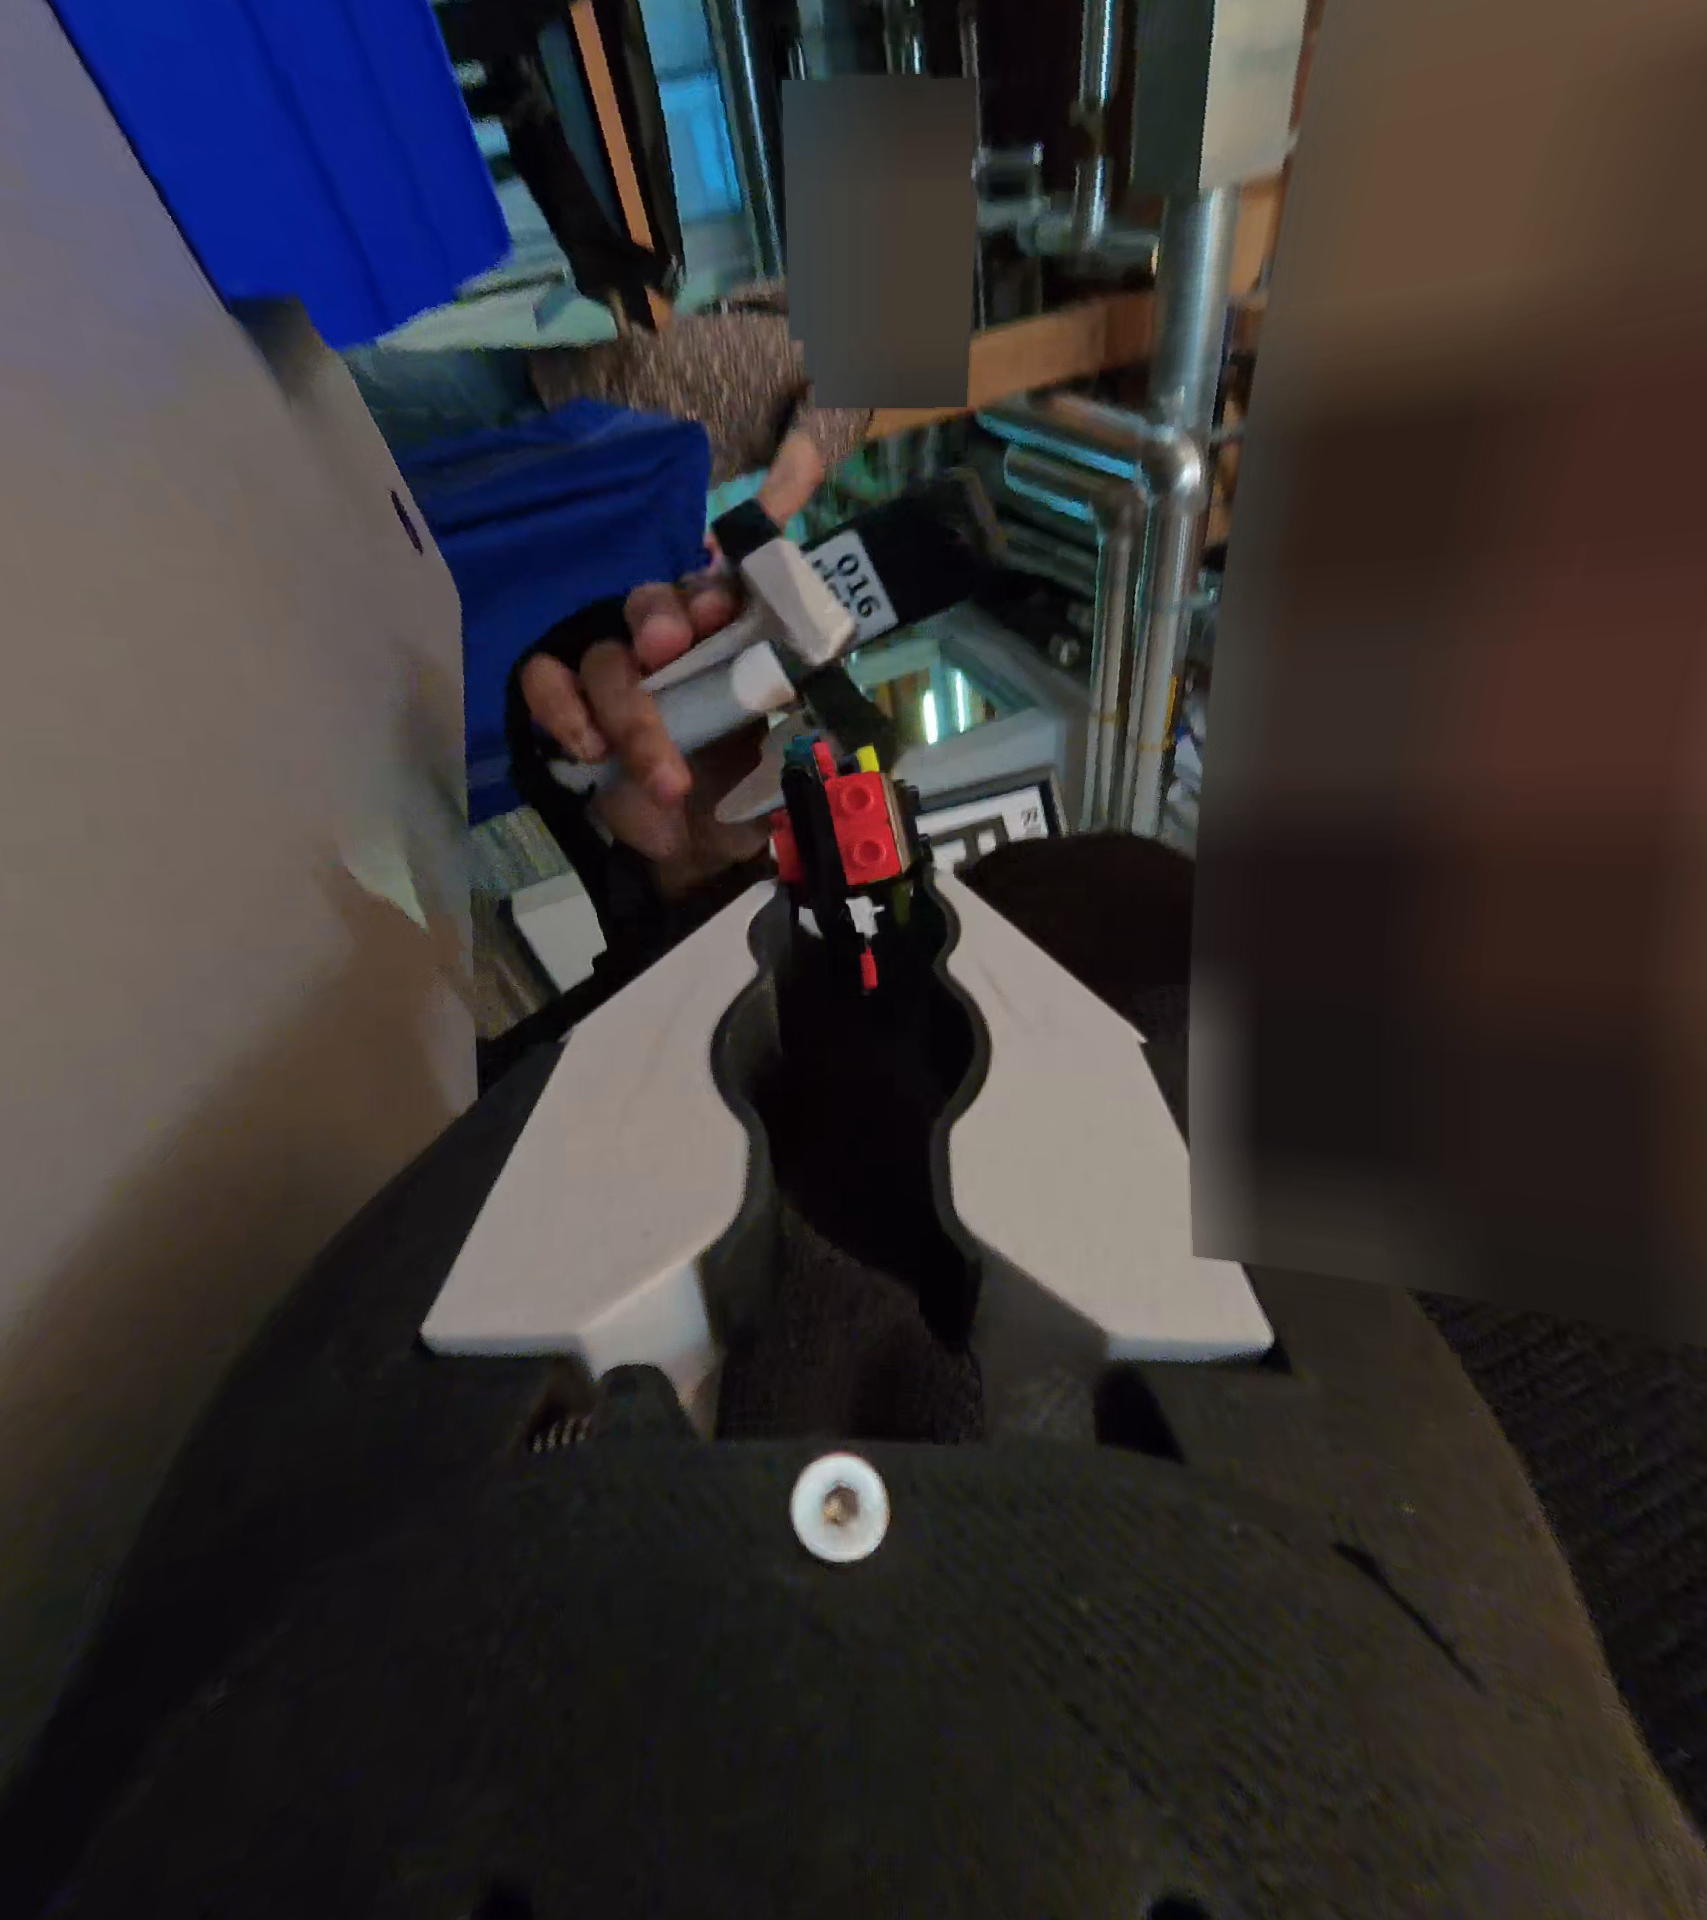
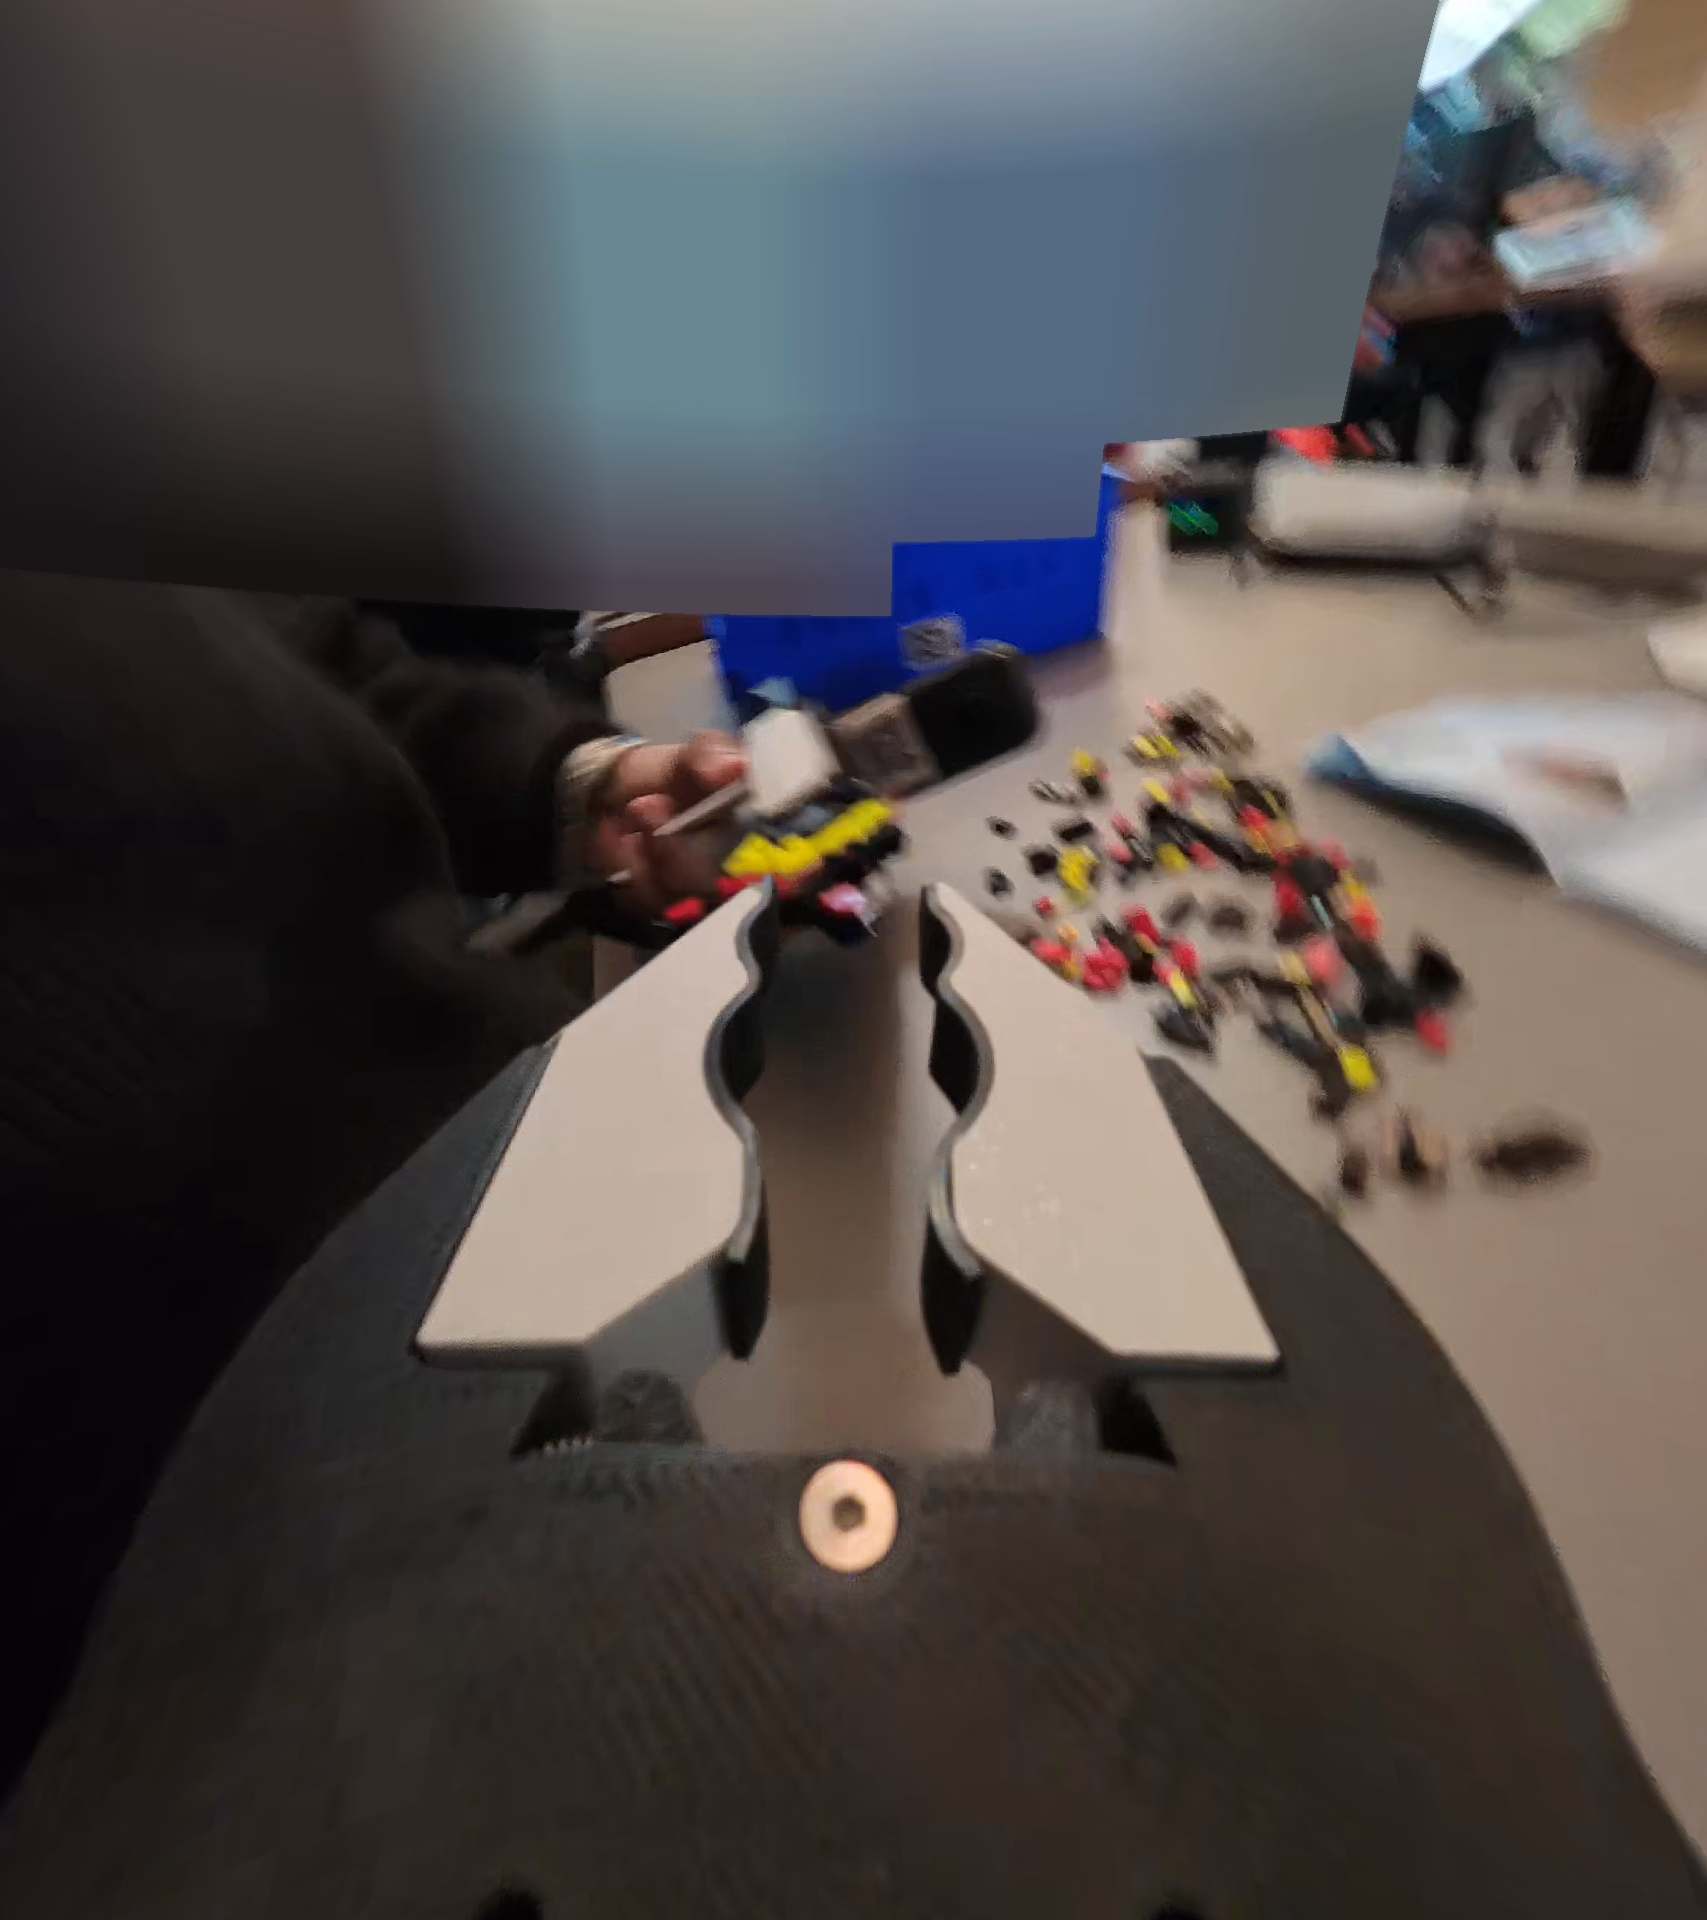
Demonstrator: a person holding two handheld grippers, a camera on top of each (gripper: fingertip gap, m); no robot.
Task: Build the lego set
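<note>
In the left wrist view my left gripper [image 1: 854, 883] is shut on a small brick assembly [image 1: 859, 826] of red, black and yellow pieces, held up in the air at the fingertips. The right gripper [image 1: 776, 665], held by a hand, shows just behind the assembly. In the blurred right wrist view my right gripper [image 2: 849, 904] is open with nothing between its fingers. The left gripper [image 2: 724, 821] shows there too, holding the yellow, black and red assembly [image 2: 813, 847] just beyond my right gripper's left fingertip [image 2: 750, 914].
A pile of several loose red, yellow and black bricks [image 2: 1244, 914] lies on the grey table [image 2: 1607, 1351] to the right. A blue bin [image 2: 994, 603] stands behind and pale sheets [image 2: 1607, 790] lie far right. Metal pipes [image 1: 1171, 520] stand in the background.
</note>
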